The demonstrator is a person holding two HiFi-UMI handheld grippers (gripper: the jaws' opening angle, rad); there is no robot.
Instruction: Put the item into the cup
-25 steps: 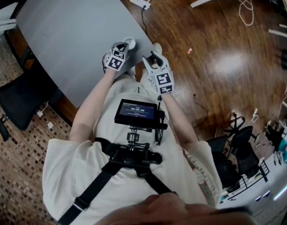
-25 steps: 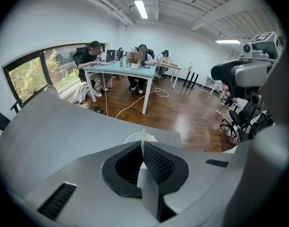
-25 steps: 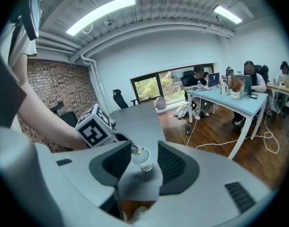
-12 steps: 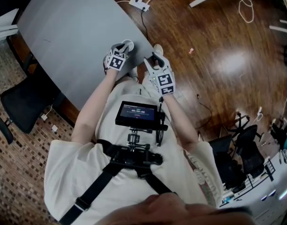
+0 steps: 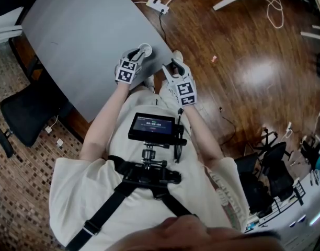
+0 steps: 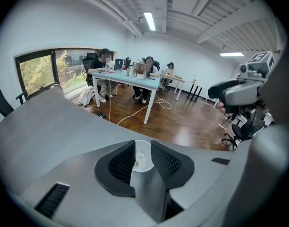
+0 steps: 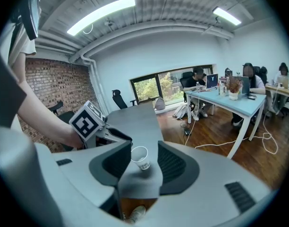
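Closest in, the person's chest harness carries a little monitor (image 5: 152, 127), and both forearms reach out past it. The left gripper (image 5: 137, 55) is over the corner of the grey table (image 5: 81, 35), and its jaws look clamped on the white paper cup (image 5: 144, 50). In the left gripper view the rim sits snug between the two ribbed pads (image 6: 165, 162), touching both. The cup looks tipped rather than upright. The left gripper view looks pretty much straight into its mouth, and in the right gripper view it leans with the rim toward 11 o'clock. The item (image 6: 140, 161), a small crumpled white thing, is already inside the cup. Can't tell what it is exactly.

The right gripper (image 5: 173, 66) is at about 4 o'clock from the left one, off the table edge and over the wood floor (image 5: 243, 46). Its jaws are spread wide with nothing held in them. Through the gap its camera just sees the cup and the table corner. The left gripper's marker cube (image 7: 87, 121) is at 10 o'clock of the cup, and a shoe (image 7: 135, 214) is down at 6.

Further out there's a white power strip (image 5: 160, 5) on the floor at 12 o'clock from the cup and a tiny pink scrap (image 5: 214, 58) at 3 o'clock. A black office chair (image 5: 24, 109) sits at 8 o'clock of the table. Way at the back, people sit at a light blue desk (image 7: 239, 105) by the windows.
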